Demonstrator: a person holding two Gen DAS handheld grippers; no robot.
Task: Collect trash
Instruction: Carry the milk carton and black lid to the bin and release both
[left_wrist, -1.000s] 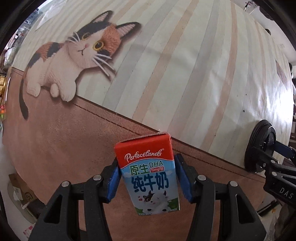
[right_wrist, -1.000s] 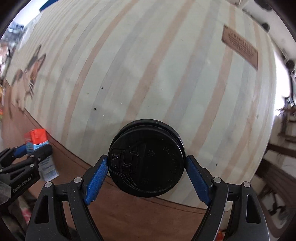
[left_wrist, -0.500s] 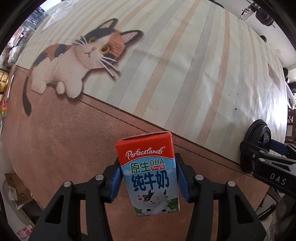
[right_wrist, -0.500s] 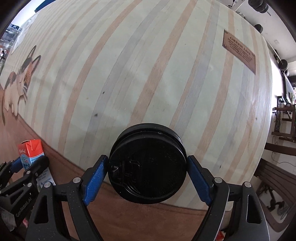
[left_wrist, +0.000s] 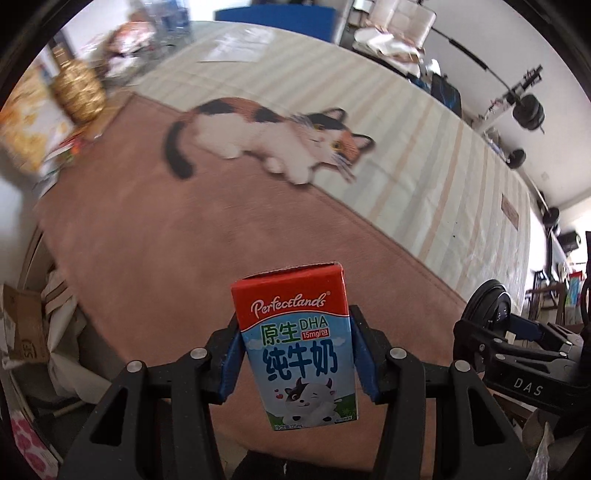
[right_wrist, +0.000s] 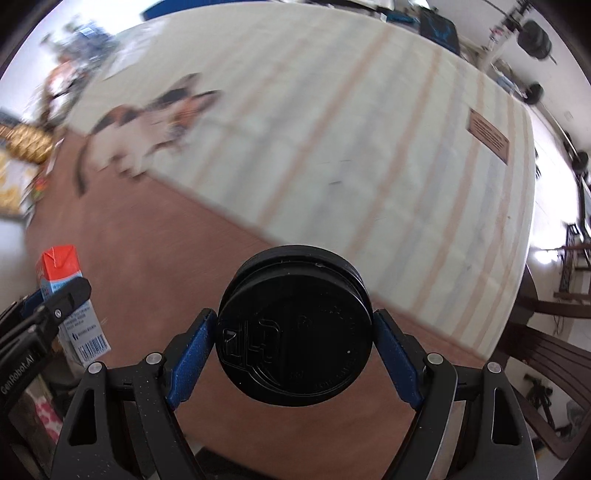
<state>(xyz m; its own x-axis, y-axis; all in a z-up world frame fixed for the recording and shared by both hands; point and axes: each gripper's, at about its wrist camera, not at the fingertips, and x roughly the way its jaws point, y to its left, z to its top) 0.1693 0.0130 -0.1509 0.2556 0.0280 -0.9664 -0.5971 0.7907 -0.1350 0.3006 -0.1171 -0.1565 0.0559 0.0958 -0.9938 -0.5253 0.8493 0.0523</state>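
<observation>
My left gripper is shut on a small red, white and blue milk carton, held upright in the air above the brown band of a rug. Its blue pads press both sides of the carton. My right gripper is shut on a black round lidded cup, seen from its lid end, with a blue pad on each side. In the right wrist view the carton and the left gripper show at the far left. In the left wrist view the black cup shows at the far right.
The rug has pale stripes and a calico cat picture. Snack packages and a gold wrapped thing lie at its far left. A cardboard box and papers sit at the lower left. A dark wooden chair stands at the right.
Both grippers have risen and swung, each still holding its item. Much more of the rug and room is now in view, and the cat picture has turned and moved toward the middle.
</observation>
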